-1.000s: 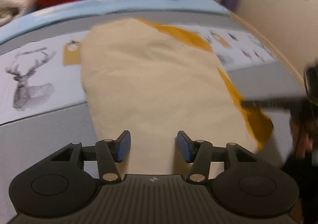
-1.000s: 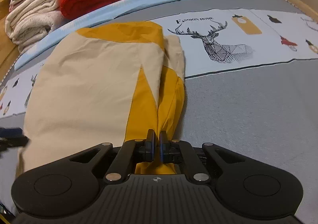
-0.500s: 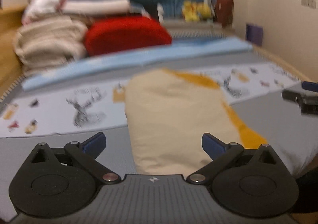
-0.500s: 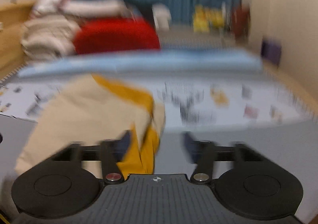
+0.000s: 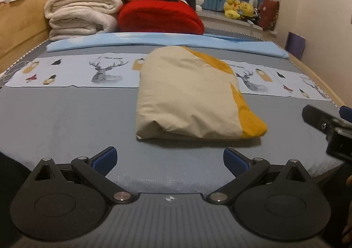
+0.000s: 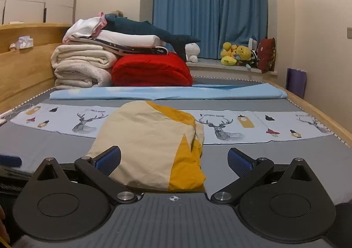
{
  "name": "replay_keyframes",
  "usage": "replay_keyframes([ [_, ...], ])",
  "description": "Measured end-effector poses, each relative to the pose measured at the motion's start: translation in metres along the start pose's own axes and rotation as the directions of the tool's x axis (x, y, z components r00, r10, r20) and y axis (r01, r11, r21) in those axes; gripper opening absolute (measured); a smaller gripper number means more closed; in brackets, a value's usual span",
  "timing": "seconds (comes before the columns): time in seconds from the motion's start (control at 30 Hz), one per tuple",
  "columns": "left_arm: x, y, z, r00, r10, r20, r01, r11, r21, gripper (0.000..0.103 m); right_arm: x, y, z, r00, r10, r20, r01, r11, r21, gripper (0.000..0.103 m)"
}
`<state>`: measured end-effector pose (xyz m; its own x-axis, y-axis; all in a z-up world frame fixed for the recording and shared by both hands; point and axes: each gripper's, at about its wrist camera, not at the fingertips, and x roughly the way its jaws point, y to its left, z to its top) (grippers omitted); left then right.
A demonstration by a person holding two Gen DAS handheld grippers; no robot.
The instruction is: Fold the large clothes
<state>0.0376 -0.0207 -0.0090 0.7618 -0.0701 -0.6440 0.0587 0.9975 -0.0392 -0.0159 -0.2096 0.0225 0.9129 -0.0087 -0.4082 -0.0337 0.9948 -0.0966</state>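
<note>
A folded beige and mustard-yellow garment (image 5: 189, 96) lies flat on the grey bed cover (image 5: 66, 115); it also shows in the right wrist view (image 6: 154, 144). My left gripper (image 5: 169, 160) is open and empty, held back from the garment's near edge. My right gripper (image 6: 173, 160) is open and empty, just in front of the garment's near edge. The right gripper's fingers (image 5: 319, 119) show at the right edge of the left wrist view.
Folded cream blankets (image 6: 81, 69), a red blanket (image 6: 151, 70) and a plush shark (image 6: 149, 30) are stacked at the bed's head. A light blue sheet (image 6: 167, 93) lies across the bed. A wooden headboard (image 6: 24, 67) stands left, a wall right.
My right gripper was shut on the garment's yellow edge and has let go and opened. Both grippers opened wide and pulled back and up from the garment.
</note>
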Motion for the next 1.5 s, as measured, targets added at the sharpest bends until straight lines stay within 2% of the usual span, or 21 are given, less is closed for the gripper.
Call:
replay_keyframes([
  [0.1, 0.006, -0.003, 0.001, 0.999, 0.024, 0.024, -0.025, 0.999, 0.031, 0.102, 0.002, 0.003, -0.004, 1.0, 0.011, -0.025, -0.011, 1.0, -0.002, 0.102],
  [0.27, 0.022, -0.007, 0.0, 1.0, 0.024, -0.014, -0.024, 1.0, 0.007, 0.102, 0.013, 0.009, -0.009, 0.998, 0.017, -0.061, -0.016, 1.0, 0.013, 0.102],
  [0.4, 0.024, -0.009, 0.0, 1.0, 0.025, -0.01, -0.025, 1.0, 0.017, 0.102, 0.021, 0.012, -0.011, 0.996, 0.037, -0.085, -0.033, 0.999, 0.04, 0.102],
  [0.8, 0.026, -0.005, 0.0, 1.0, 0.018, -0.015, -0.018, 1.0, 0.003, 0.102, 0.021, 0.023, -0.014, 0.994, 0.047, -0.103, -0.048, 0.999, -0.005, 0.102],
  [1.5, 0.027, -0.006, 0.0, 1.0, 0.019, -0.015, -0.019, 1.0, 0.004, 0.102, 0.023, 0.023, -0.015, 0.993, 0.047, -0.112, -0.047, 0.999, 0.0, 0.102],
])
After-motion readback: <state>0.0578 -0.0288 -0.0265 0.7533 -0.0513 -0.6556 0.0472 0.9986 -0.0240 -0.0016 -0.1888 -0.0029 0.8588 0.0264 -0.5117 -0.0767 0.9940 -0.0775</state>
